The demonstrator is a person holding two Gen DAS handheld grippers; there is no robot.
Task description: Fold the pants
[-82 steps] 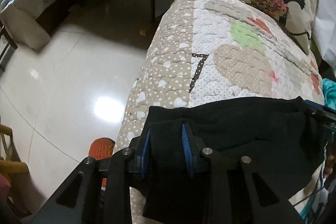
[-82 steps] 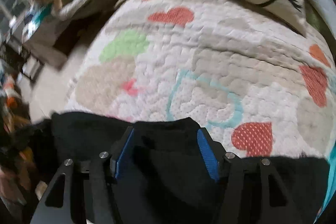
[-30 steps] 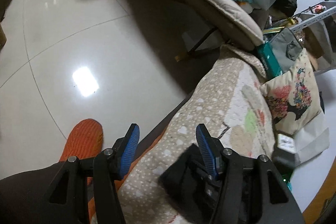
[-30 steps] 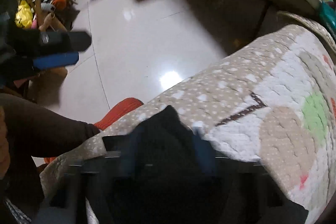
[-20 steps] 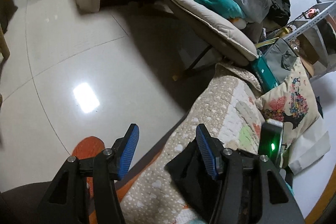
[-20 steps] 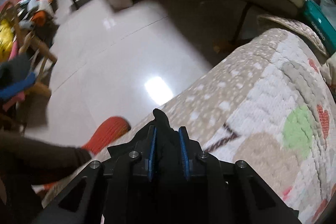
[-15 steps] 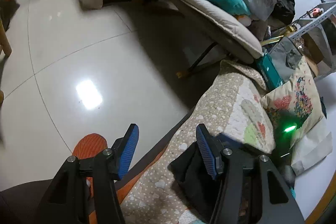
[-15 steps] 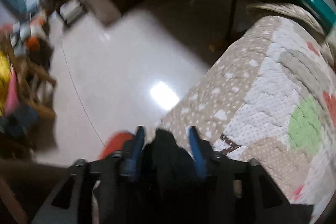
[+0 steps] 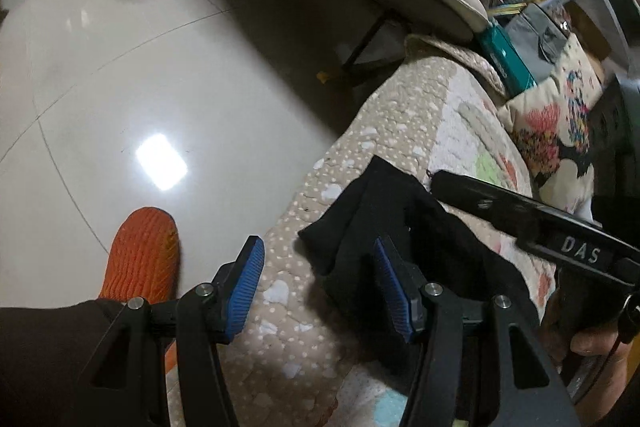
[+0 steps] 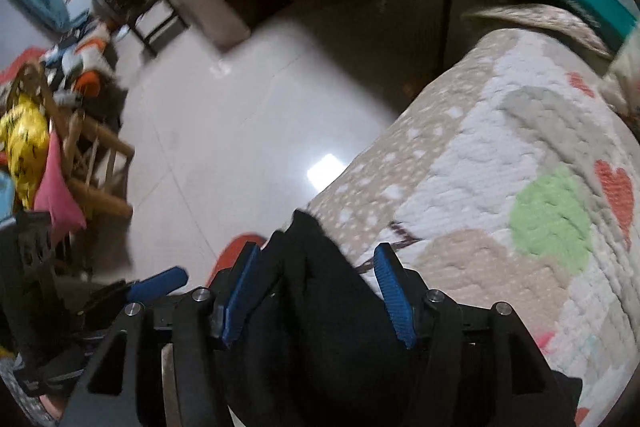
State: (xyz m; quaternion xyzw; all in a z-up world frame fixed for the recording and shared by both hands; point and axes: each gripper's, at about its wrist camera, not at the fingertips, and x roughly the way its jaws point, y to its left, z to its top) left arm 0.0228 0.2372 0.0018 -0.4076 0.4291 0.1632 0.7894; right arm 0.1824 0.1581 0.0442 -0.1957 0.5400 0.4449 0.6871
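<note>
A: Left wrist view. One left gripper [image 9: 318,285], blue pads spread wide, nothing between them; it hangs over the near edge of the quilted sofa cover [image 9: 404,123]. One pair of black pants [image 9: 384,211] lies bunched on that edge, just right of the gap, a fabric corner poking toward the floor.

B: Why there?

A: My reading: the soft flat cover serves as the folding surface, and the left gripper is spread ready to take an edge. The right gripper's black body crosses the right side of this view, above the cloth.

B: Other counts?

A: One orange slipper [image 9: 140,255] on the tiled floor [image 9: 120,67], one printed cushion [image 9: 556,131] far right.

A: Right wrist view. One right gripper [image 10: 316,291], pads also well apart; the pants [image 10: 316,267] rise between them in a peak, but neither pad clearly presses the cloth, so I judge nothing is clamped.

B: Placement?

A: The pants sit at the sofa cover's [image 10: 500,147] near left edge. Judged: fold unfinished.
</note>
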